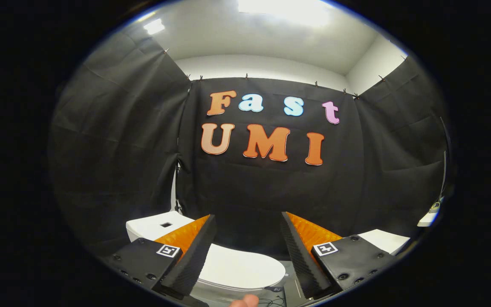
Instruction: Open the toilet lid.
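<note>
**Gripper held above a closed toilet**

Nearest of all, a small part of a person's fingertip (245,302) shows low down between the two finger bases. The gripper (249,219) has its fingers (192,256) spread wide apart, pinching nothing — open air lies between the tips, and each finger mount carries a small square black-and-white marker tag (168,250).

Just below and between the fingers sits the glossy white oval toilet lid (239,268), lying flat and closed on the bowl (its near edge curves round toward the right-hand finger). The fingers do not touch it; they hang above it. Behind the left finger stands the white ceramic toilet tank (154,226), with a small dark rectangular opening in its top.

Beside the right finger mount a flat white surface (384,239) shows — what it belongs to cannot be told. Beyond everything hangs the black cloth booth wall (249,187), pinned along its top edge, with a white ceiling (262,38) and bright lights above.
</note>
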`<state>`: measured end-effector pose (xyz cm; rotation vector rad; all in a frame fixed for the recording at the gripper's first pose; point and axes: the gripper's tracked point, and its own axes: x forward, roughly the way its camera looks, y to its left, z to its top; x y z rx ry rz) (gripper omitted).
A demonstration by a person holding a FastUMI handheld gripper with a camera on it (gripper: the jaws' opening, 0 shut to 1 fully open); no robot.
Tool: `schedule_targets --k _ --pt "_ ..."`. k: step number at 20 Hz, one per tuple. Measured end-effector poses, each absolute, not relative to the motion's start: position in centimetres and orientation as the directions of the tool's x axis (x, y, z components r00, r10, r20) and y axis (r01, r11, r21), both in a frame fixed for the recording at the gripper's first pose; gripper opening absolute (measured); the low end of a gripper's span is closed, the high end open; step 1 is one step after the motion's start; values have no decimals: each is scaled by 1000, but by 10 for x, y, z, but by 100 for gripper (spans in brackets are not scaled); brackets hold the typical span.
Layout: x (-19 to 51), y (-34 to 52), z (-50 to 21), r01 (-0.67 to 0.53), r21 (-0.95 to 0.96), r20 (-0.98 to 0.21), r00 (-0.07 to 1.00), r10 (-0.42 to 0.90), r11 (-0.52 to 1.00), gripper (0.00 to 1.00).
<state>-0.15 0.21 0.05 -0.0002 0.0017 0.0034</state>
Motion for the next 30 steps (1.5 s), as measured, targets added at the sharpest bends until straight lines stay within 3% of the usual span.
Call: schedule_targets --k 26,30 --pt "0 2 -4 -2 -6 -14 1000 2 1000 98" --pt "7 -13 -22 41 -3 -45 998 -41 999 98"
